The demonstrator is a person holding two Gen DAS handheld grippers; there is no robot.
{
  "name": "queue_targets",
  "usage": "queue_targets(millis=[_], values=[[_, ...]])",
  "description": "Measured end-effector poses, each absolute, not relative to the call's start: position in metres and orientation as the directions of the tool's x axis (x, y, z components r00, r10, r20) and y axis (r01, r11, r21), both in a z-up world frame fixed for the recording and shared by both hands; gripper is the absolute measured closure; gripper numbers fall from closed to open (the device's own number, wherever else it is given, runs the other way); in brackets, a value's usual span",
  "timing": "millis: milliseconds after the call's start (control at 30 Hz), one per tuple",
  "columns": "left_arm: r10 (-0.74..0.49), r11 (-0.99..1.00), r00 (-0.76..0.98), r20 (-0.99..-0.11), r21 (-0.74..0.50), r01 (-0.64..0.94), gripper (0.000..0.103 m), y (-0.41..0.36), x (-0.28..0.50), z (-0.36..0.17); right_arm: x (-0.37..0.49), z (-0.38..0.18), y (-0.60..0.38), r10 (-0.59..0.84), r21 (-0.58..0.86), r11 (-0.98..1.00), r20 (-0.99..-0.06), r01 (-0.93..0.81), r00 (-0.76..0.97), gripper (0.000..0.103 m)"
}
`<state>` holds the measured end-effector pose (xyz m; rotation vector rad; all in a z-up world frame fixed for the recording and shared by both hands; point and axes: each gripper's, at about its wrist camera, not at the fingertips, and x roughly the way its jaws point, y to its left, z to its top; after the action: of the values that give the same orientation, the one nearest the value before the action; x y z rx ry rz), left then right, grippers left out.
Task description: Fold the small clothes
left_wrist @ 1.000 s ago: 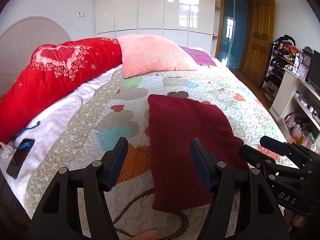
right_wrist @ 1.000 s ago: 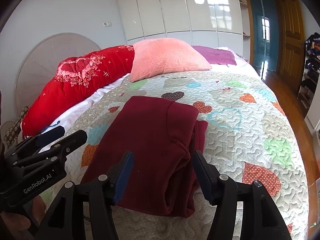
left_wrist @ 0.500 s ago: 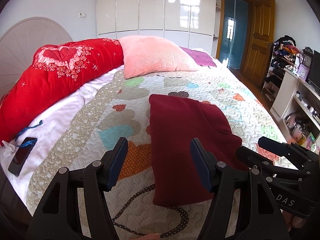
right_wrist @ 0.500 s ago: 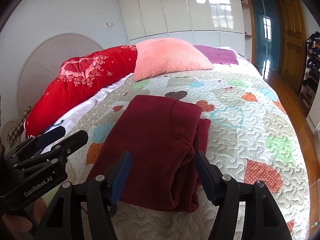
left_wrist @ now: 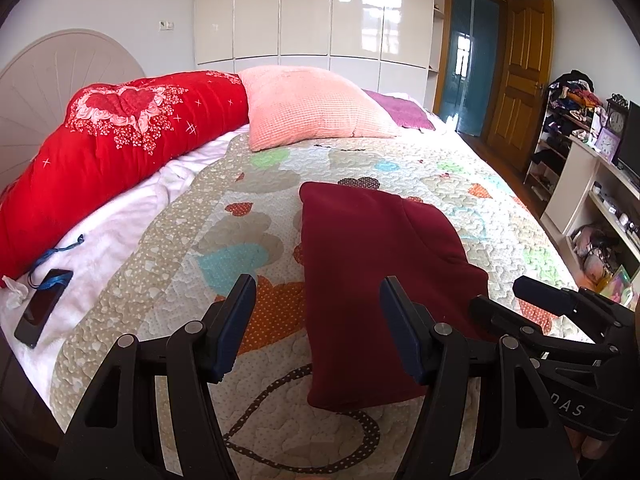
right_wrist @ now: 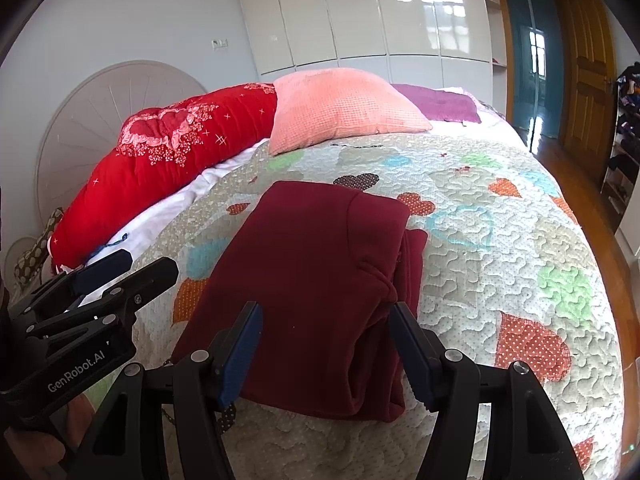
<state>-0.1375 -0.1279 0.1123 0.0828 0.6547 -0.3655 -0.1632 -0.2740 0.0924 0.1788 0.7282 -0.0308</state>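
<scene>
A patchwork heart-patterned quilt covers the bed and serves as the landmark here. Along the quilt's far-left edge lies a long red floral comforter roll, and at the quilt's head end a pink waffle-textured pillow rests, with a purple cushion just behind it. Beyond the quilt's right side stand white shelves cluttered with small items and a clock.

On the quilt's near middle lies the folded maroon garment, a thick rectangle with its layered edges showing on the right side and its near edge close to the quilt's front.

The left gripper hovers above the quilt's near edge, its blue-padded jaws spread wide with nothing between them; its right finger overlaps the garment's left portion in view, without a grip. The right gripper hangs over the garment's near edge, jaws likewise wide apart and empty.

On the white sheet left of the quilt lies a dark phone with a blue strap.
</scene>
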Motion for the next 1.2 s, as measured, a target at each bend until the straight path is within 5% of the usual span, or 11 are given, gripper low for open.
queue_targets(millis=[1200], values=[[-0.297,0.939,0.724,-0.623,-0.053,0.339,0.038,-0.118,-0.122,0.095,-0.158,0.080,-0.299,0.023,0.171,0.976,-0.689,0.131,0.725,0.039]])
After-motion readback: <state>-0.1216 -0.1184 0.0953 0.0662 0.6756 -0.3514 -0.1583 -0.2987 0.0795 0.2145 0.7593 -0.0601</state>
